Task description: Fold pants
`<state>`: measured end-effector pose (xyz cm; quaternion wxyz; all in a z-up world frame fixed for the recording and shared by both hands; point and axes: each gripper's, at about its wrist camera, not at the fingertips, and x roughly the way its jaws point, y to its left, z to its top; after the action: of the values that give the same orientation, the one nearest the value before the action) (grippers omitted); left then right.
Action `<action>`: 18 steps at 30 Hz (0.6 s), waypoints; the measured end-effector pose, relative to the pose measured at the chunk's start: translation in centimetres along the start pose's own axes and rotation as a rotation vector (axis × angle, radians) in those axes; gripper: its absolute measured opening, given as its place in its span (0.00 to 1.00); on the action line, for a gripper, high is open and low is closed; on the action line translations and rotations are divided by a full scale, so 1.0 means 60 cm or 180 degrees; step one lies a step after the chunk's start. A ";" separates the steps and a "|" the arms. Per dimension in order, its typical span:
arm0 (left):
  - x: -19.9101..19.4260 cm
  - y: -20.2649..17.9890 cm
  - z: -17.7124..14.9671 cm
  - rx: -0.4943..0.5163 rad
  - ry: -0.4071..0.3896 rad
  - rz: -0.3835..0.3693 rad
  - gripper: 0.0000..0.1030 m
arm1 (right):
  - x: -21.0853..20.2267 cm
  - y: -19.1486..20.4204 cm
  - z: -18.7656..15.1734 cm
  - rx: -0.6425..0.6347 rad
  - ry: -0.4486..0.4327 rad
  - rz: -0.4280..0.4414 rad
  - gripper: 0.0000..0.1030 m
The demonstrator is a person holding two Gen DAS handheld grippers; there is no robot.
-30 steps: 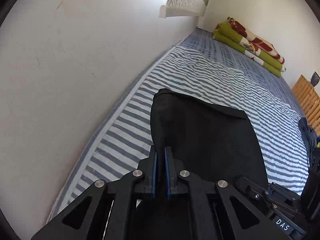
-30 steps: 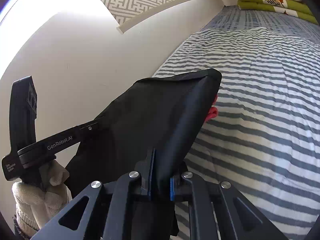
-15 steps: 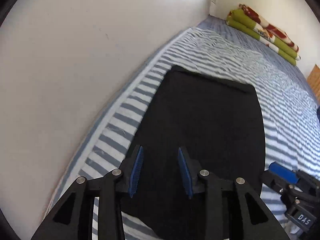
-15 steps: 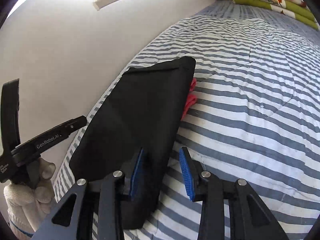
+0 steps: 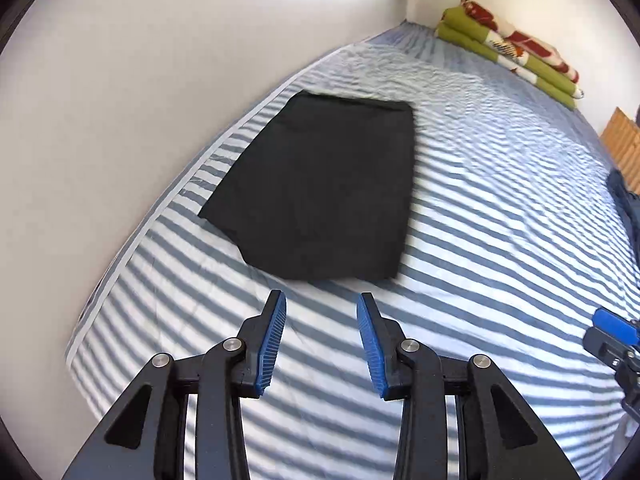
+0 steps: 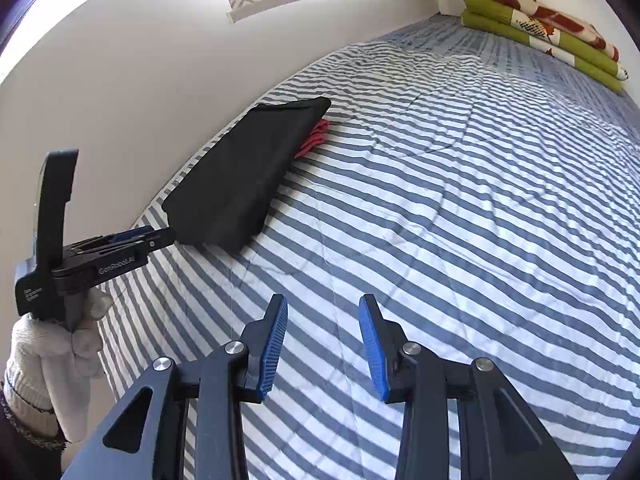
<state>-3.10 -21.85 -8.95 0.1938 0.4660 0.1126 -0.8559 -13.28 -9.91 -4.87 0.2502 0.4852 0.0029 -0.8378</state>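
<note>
Both grippers spread (empty) near pants [image 5: 320, 188]

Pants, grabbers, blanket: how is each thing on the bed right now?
black pants: folded flat on the striped bed, beside the wall, nobody holding them.
left gripper: open, empty.
right gripper: open, empty.
red cloth: peeking out from under the pants.
green blanket: folded, at the far end.
</note>
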 end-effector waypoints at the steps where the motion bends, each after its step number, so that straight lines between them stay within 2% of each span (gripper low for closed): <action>1: -0.027 -0.016 -0.013 -0.0012 -0.0053 -0.0040 0.40 | -0.021 -0.006 -0.014 -0.0026 -0.0028 -0.0028 0.33; 4: -0.116 -0.076 -0.068 -0.0057 -0.0196 -0.0132 0.44 | -0.091 -0.015 -0.062 -0.0151 -0.0146 -0.0069 0.34; 10: -0.279 -0.207 -0.171 0.0175 -0.0452 -0.0241 0.46 | -0.216 -0.050 -0.159 -0.0234 -0.0335 -0.0097 0.43; 12: -0.339 -0.235 -0.204 0.0142 -0.0584 -0.0283 0.49 | -0.249 -0.064 -0.183 -0.0193 -0.0390 -0.0070 0.43; 13: -0.367 -0.249 -0.218 0.0146 -0.0651 -0.0292 0.54 | -0.267 -0.071 -0.195 -0.0183 -0.0425 -0.0058 0.43; 14: -0.391 -0.263 -0.232 0.0155 -0.0701 -0.0288 0.57 | -0.281 -0.076 -0.206 -0.0183 -0.0469 -0.0053 0.44; 18: -0.453 -0.310 -0.294 0.0173 -0.0757 -0.0313 0.58 | -0.343 -0.088 -0.246 -0.0264 -0.0646 -0.0084 0.52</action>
<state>15.40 7.60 4.60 0.1509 0.3602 0.0884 -0.9163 4.79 6.96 2.82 0.2581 0.3870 0.0186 -0.8850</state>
